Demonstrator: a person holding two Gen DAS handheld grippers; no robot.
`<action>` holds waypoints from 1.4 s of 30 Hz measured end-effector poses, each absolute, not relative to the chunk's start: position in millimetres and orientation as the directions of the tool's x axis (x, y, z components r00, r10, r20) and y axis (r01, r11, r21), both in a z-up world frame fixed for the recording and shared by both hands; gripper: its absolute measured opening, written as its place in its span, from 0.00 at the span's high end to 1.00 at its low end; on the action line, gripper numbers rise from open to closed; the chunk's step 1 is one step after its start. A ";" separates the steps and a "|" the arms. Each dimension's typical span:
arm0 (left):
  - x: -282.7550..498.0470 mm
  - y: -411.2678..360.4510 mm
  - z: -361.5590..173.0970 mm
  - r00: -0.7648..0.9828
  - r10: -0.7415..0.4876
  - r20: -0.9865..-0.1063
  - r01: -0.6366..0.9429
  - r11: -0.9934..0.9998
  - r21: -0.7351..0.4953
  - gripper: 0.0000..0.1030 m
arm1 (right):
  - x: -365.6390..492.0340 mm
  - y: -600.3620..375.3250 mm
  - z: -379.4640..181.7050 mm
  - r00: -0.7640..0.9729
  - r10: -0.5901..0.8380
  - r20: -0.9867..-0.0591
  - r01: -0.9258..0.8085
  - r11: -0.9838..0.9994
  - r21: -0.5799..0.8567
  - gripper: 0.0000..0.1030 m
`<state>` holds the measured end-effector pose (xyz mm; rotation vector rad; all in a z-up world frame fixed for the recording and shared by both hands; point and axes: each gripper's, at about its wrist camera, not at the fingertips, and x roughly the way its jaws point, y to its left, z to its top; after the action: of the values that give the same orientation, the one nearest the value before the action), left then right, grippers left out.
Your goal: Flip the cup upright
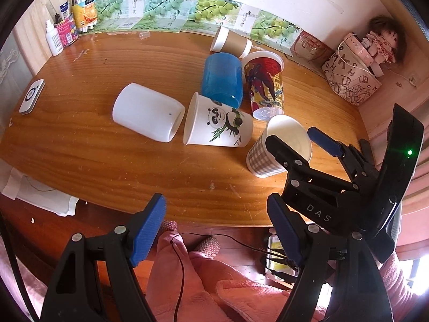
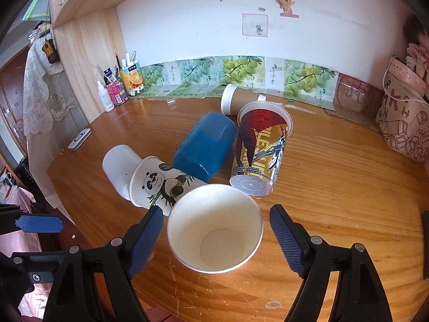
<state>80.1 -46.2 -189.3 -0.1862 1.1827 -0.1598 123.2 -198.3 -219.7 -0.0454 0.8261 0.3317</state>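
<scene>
A checked paper cup stands mouth up on the wooden table; its white inside faces the right wrist camera. My right gripper is open, a finger on each side of the cup with a gap to both pads; it also shows in the left wrist view. My left gripper is open and empty, held off the table's front edge above pink clothing. On their sides lie a white cup, a panda cup, a blue cup, a printed plastic cup and a brown-sleeved cup.
Bottles and a pen holder stand at the far left corner. A white device lies at the left edge. A patterned bag with a doll sits far right. Bare wood lies right of the cups.
</scene>
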 end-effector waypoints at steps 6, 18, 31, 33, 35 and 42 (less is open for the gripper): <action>67.8 -40.3 -195.3 0.377 -0.140 -0.915 -0.028 0.986 -0.163 0.22 | 116.0 -196.0 -216.2 0.630 0.282 -0.723 -0.312 0.945 0.096 0.18; 82.9 -17.5 -178.2 0.450 -0.116 -0.885 0.001 0.992 -0.129 0.21 | 101.5 -199.6 -173.7 0.695 0.229 -0.681 -0.191 0.973 0.133 0.18; 84.6 17.3 -118.0 0.581 -0.160 -0.798 0.119 0.987 -0.111 0.04 | 57.1 -212.5 -118.8 0.726 0.156 -0.669 0.064 0.954 0.293 0.18; 80.2 20.6 -111.1 0.596 -0.171 -0.784 0.141 0.984 -0.107 0.04 | 43.1 -211.9 -110.8 0.737 0.140 -0.661 0.093 0.948 0.306 0.17; 75.9 22.5 -105.2 0.609 -0.182 -0.772 0.153 0.982 -0.110 0.03 | 30.8 -211.8 -103.0 0.748 0.124 -0.652 0.121 0.940 0.319 0.03; 49.9 16.1 -85.9 0.694 -0.086 -0.715 0.098 0.995 -0.025 0.03 | -7.6 -210.0 -79.5 0.764 0.120 -0.634 0.148 0.924 0.353 0.00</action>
<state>49.9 16.1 -85.9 0.0150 0.7976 -0.1028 -7.6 -210.0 -79.5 0.4004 0.7068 -0.0152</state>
